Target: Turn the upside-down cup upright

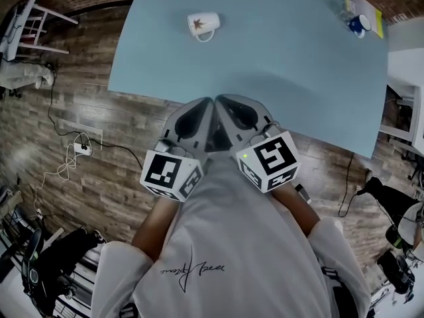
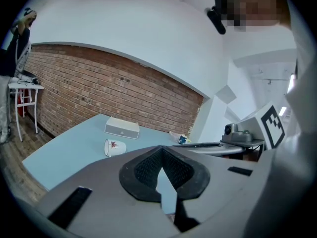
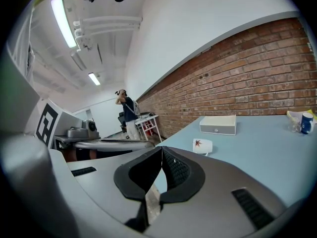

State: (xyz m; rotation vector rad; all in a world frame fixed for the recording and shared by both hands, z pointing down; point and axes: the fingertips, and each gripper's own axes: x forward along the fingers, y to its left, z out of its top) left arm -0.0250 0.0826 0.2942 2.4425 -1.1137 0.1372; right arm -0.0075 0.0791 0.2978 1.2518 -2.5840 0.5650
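Left tool (image 2: 161, 148) and right tool (image 3: 161, 148) were closed on nothing. The cup (image 1: 203, 24), on its side upper centre on the counter (image 1: 298, 78), might roll if nudged.

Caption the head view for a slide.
Both shut, the left gripper and right gripper hover beside the table; the white cup lies on its side.

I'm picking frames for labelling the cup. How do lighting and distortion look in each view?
Head view: even light, cup sharp, table edges slightly bowed. Left gripper view: heavy fisheye, the brick wall top bends in an arc, corners dark, cup small. Right gripper view: ceiling lamp glares at upper left, cup small but legible.
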